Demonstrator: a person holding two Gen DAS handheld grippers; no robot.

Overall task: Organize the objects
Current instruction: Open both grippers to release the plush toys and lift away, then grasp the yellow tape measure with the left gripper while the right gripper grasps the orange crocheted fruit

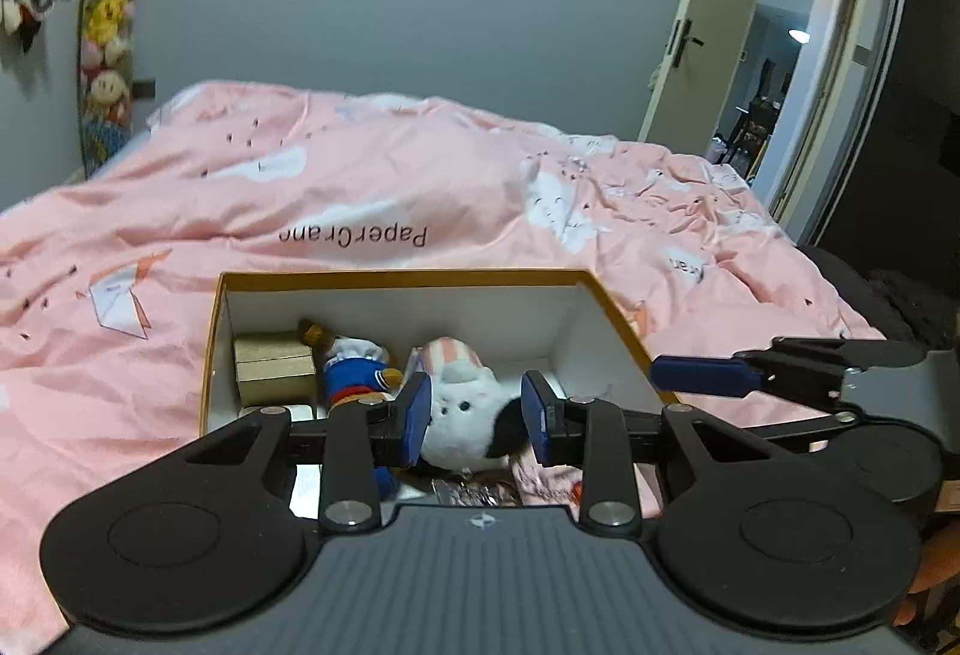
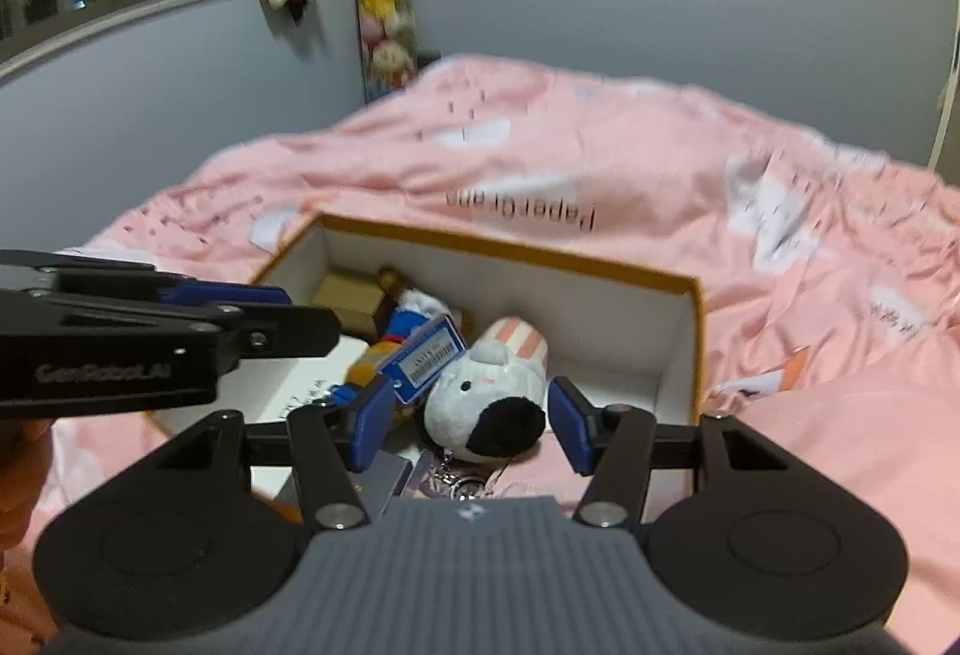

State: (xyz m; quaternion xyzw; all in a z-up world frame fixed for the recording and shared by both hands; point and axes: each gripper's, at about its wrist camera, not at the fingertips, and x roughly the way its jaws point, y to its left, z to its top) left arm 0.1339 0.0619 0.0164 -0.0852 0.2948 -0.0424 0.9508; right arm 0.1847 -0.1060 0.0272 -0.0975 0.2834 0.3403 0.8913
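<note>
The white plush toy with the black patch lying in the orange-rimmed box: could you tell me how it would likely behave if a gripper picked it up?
The white plush toy looks soft and stuffed, so it would probably squash between the fingers rather than resist. It likely weighs little for its bulk. Its fuzzy fabric should grip well, though its striped pink part may flop.

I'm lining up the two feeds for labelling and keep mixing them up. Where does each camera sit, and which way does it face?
Left wrist: rides on the left hand-held gripper, looking down its fingers into the open box on the pink bedspread; the right hand-held gripper enters from the right.
Right wrist: rides on the right hand-held gripper, facing the same box more from its right; the left hand-held gripper enters from the left.
Shared: the box, the white plush toy, the bedspread.
</note>
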